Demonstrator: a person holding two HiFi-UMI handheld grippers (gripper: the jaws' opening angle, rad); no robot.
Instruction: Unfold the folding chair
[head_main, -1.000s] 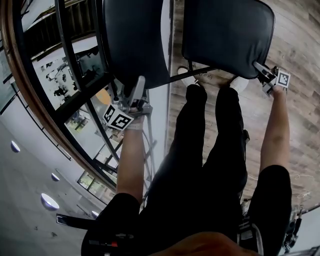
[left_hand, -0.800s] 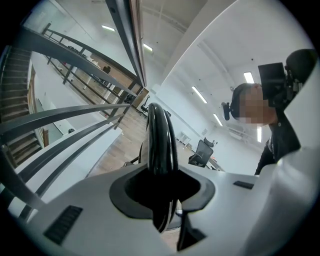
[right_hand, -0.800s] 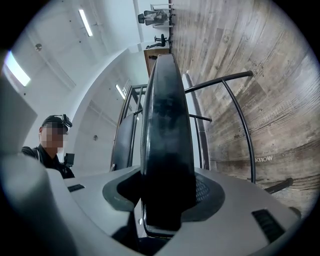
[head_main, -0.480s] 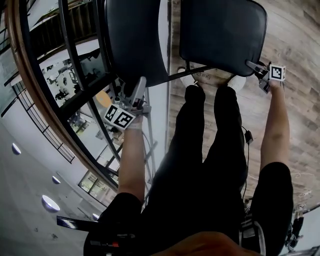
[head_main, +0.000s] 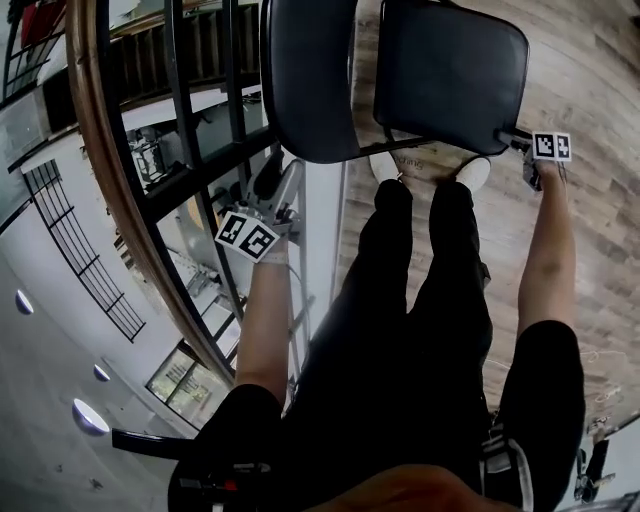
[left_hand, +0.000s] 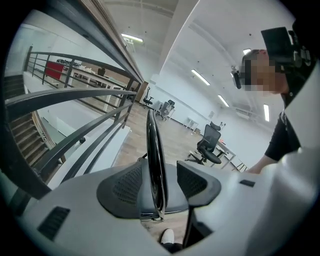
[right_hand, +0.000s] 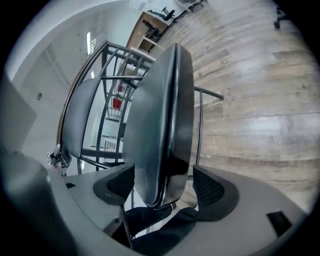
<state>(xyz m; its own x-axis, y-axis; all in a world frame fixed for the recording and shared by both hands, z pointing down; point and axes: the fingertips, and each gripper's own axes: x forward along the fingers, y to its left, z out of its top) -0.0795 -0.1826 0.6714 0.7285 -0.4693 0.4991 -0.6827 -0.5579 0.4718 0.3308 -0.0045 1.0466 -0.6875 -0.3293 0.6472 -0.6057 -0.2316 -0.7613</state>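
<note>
Black padding stands between both pairs of jaws. The folding chair (head_main: 440, 70) stands on the wooden floor (head_main: 590, 60) just beside a railing (head_main: 95, 160), in front of the person's legs.

The left hand-held gripper (left_hand: 162, 185) straddles the thin edge of the backrest (left_hand: 156, 150). Its jaws are opening and the pads no longer press. The right hand-held gripper (right_hand: 163, 187) straddles a corner of the seat (right_hand: 160, 125), its jaws also opening, with a gap on either side.

One gripper per panel suits pulling seat and back apart. With the seat lying flat, the unfolding looks done and both grips are letting go.
</note>
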